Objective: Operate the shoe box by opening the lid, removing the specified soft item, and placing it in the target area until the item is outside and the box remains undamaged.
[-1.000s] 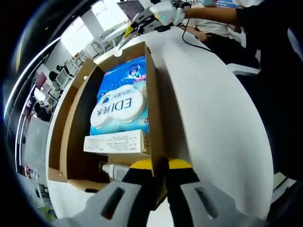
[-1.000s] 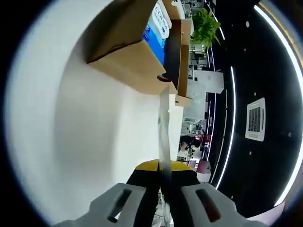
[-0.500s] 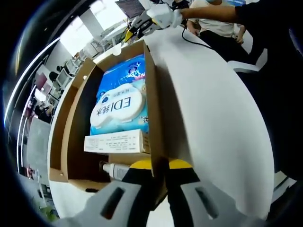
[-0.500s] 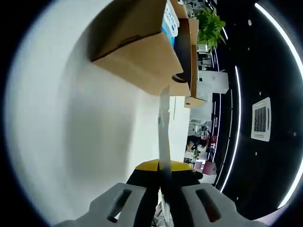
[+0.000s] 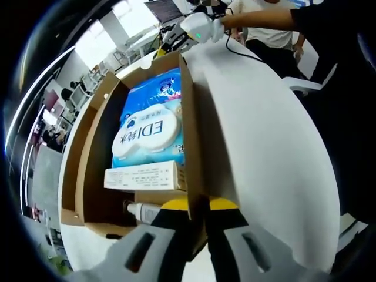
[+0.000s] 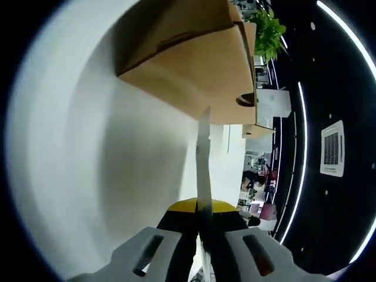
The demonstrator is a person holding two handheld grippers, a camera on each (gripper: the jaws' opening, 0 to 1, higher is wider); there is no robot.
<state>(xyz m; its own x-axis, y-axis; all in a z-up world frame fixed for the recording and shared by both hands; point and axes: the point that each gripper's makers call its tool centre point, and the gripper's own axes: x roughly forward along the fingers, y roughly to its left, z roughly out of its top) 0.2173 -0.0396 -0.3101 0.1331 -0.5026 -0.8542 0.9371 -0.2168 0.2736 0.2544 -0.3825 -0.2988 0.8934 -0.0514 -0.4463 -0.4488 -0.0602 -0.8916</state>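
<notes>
In the left gripper view, the left gripper point(image 5: 198, 220) is seen clamped on the near end of the right-hand side wall of the open brown cardboard shoe box point(image 5: 192, 135); the thin wall runs straight away from between the 2 closed jaws. Just beyond and to the left of the fingertips point(image 5: 174, 205), inside the box, a small white bottle with a dark cap point(image 5: 143, 212) lies against the near end wall. Past it a long white rectangular carton with fine print point(image 5: 143, 176) lies across the box, and farther still a soft blue and white pack of wipes with a round white lid marked EDI point(image 5: 148, 126) fills the far part of the box. The box stands on a white tabletop point(image 5: 264, 147), which spreads to the right of the fingers. At the far corner of the box the right gripper point(image 5: 197, 26) is seen, held by a person's hand in a dark sleeve.

In the right gripper view, the right gripper point(image 6: 201, 208) is closed on a thin pale flat strip point(image 6: 203, 158), seen edge-on, that reaches forward from between the jaws to the brown outer wall of the box. What the strip is cannot be told. A green potted plant point(image 6: 269, 32) stands far beyond the box.
</notes>
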